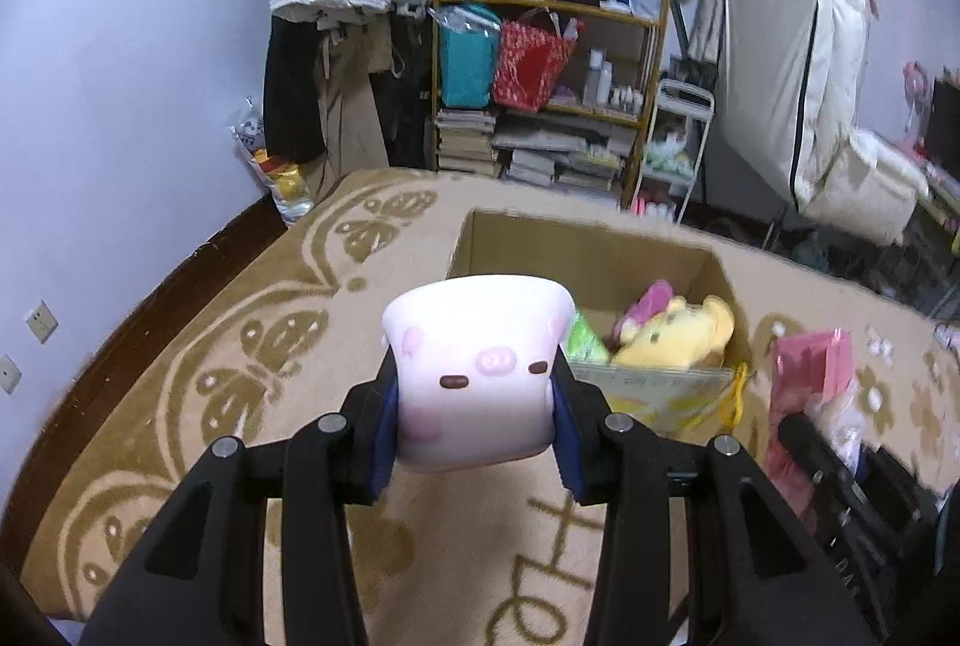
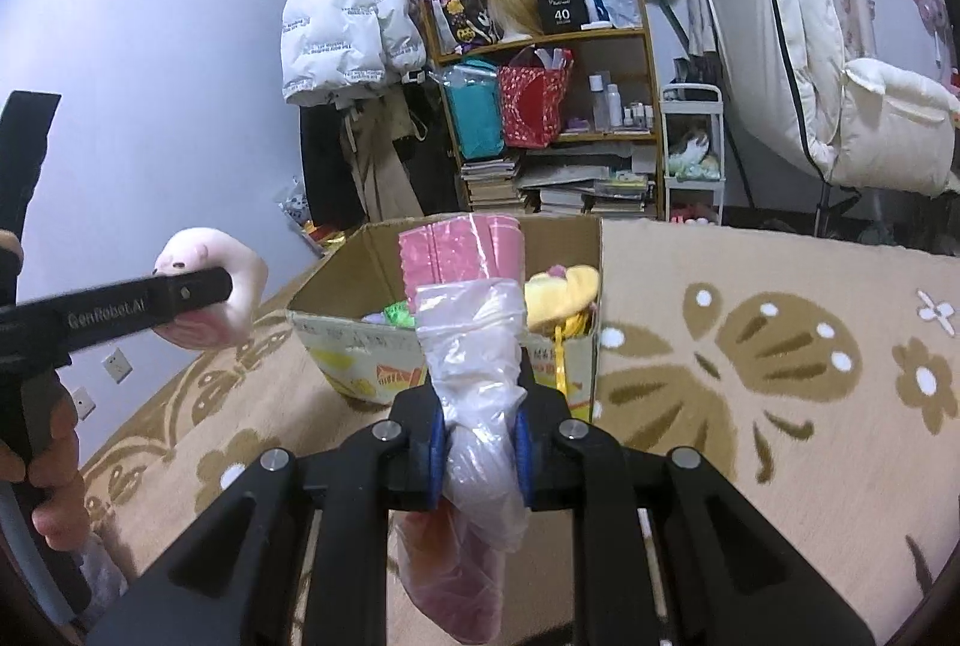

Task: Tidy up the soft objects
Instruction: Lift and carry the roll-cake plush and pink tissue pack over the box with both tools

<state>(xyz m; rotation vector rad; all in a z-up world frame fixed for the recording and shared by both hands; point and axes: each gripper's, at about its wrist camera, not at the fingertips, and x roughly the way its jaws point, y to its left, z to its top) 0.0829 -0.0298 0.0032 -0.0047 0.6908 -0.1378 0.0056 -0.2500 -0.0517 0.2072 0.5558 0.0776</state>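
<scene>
My left gripper [image 1: 474, 406] squeezed soft, light pig plush [image 1: 474, 370] mid-body; right gripper [image 2: 480, 442] pinched slippery bag [image 2: 474, 364] neck; box [image 2: 450, 376] ahead.

Cardboard box [image 1: 600, 250]: near wall partly hidden behind the pig plush [image 1: 474, 376]; in the right wrist view the interior is largely covered by the pink bagged item [image 2: 474, 346].
Yellow plush [image 1: 684, 334]: lower body below the box rim, form unclear.
Green item [image 1: 585, 340]: only a sliver shows, unidentifiable.
Right gripper [image 1: 840, 472]: blurred, cut off by the frame edge.
Shelf bottles [image 2: 606, 100]: too small to read.
</scene>
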